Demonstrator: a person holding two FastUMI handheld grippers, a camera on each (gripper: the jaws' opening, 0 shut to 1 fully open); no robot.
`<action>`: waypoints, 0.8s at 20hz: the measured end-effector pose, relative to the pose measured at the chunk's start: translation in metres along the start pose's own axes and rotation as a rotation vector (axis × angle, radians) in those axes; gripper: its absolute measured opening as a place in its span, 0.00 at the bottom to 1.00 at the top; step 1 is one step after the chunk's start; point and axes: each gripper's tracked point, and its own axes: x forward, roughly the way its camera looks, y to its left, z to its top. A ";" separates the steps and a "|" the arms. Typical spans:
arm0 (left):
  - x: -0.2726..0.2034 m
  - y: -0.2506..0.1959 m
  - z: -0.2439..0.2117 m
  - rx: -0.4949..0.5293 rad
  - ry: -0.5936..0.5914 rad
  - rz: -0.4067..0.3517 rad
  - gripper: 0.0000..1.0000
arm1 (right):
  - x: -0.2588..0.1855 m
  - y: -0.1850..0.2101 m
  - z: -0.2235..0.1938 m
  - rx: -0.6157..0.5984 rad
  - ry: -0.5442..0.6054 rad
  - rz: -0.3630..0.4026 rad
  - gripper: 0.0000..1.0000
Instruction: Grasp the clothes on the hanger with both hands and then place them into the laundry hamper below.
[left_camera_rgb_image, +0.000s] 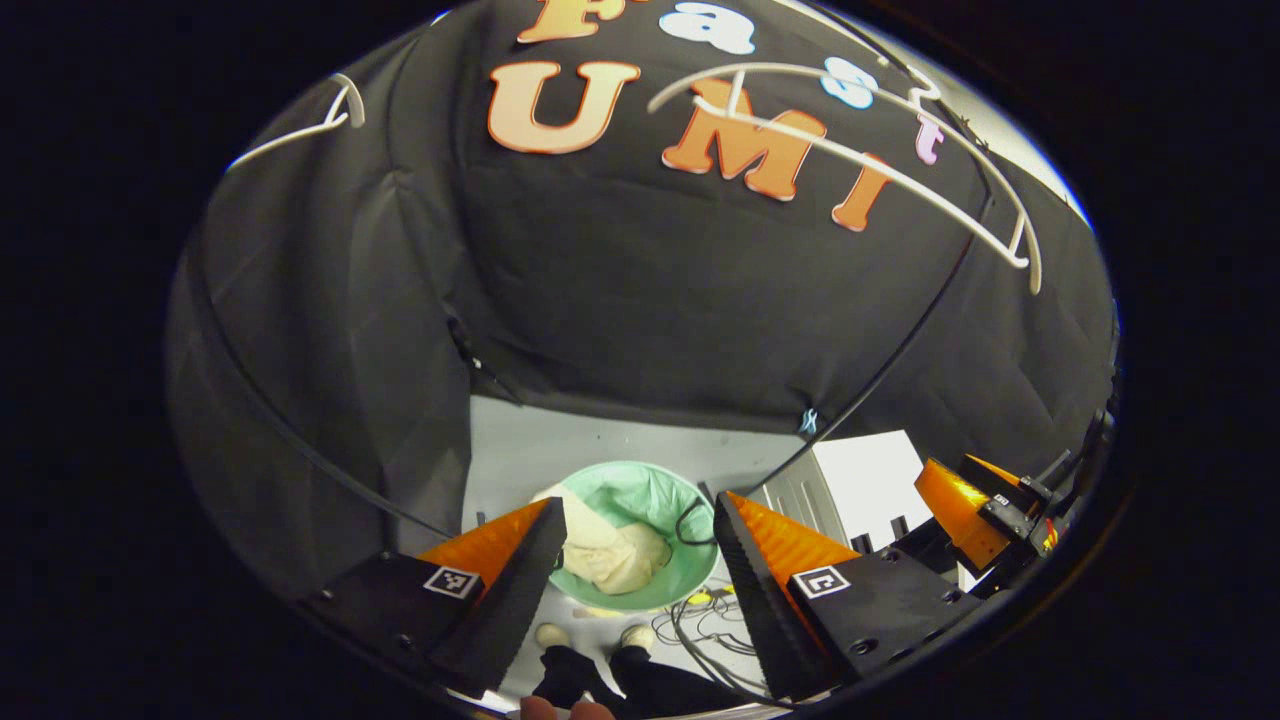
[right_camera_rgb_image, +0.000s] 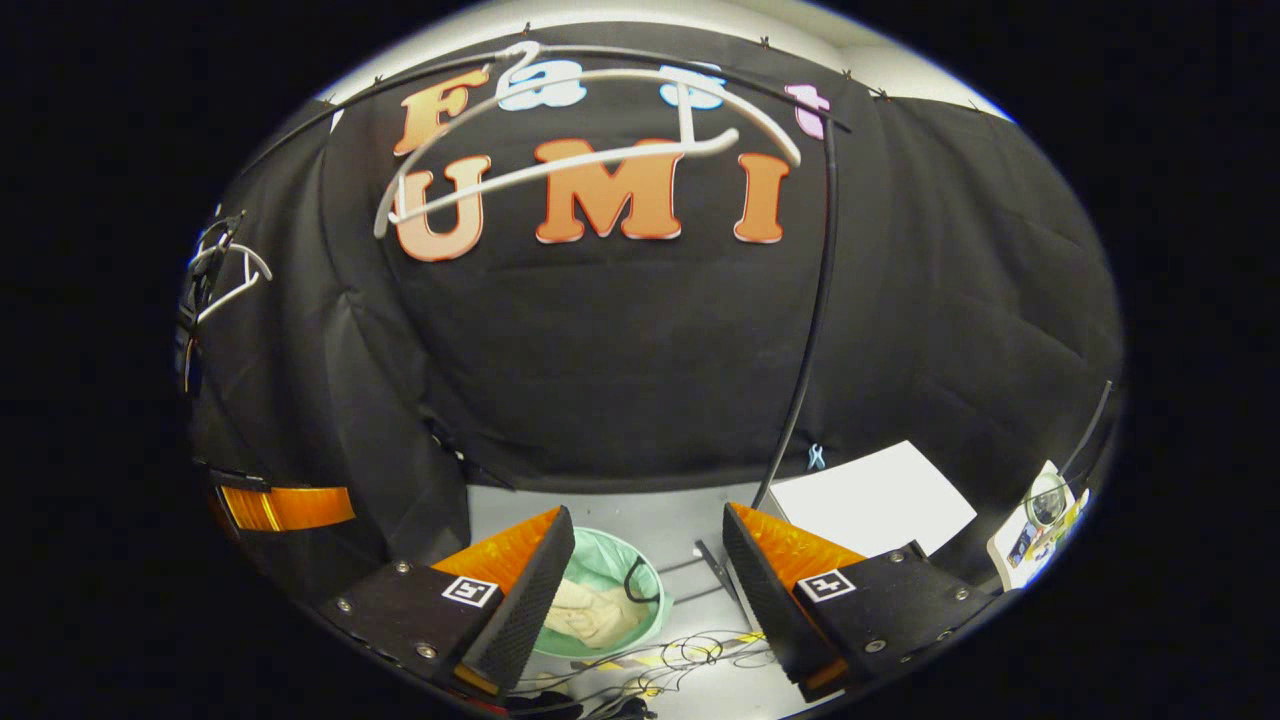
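In the round green hamper (left_camera_rgb_image: 655, 500), crumpled cream clothes (left_camera_rgb_image: 612, 552); both grippers' ridged fingers (left_camera_rgb_image: 735, 570) (right_camera_rgb_image: 530, 600) wide, empty.

— How does the left gripper (left_camera_rgb_image: 638, 575) stand?
— Jaws spread wide, nothing between the fingers, tilted downward; in its view the right gripper (left_camera_rgb_image: 985, 510) shows at the right edge.
— And the right gripper (right_camera_rgb_image: 648, 585)?
— The same — fingers apart, gripping nothing, pitched down.
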 end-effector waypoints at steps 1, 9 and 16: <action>-0.009 0.000 0.012 0.008 -0.024 -0.003 0.98 | -0.006 0.001 0.011 -0.003 -0.021 0.008 0.93; -0.078 0.006 0.097 0.048 -0.317 0.046 0.98 | -0.056 0.012 0.097 -0.021 -0.218 0.066 0.93; -0.146 0.005 0.171 0.062 -0.626 0.102 0.97 | -0.089 0.017 0.153 -0.031 -0.360 0.102 0.99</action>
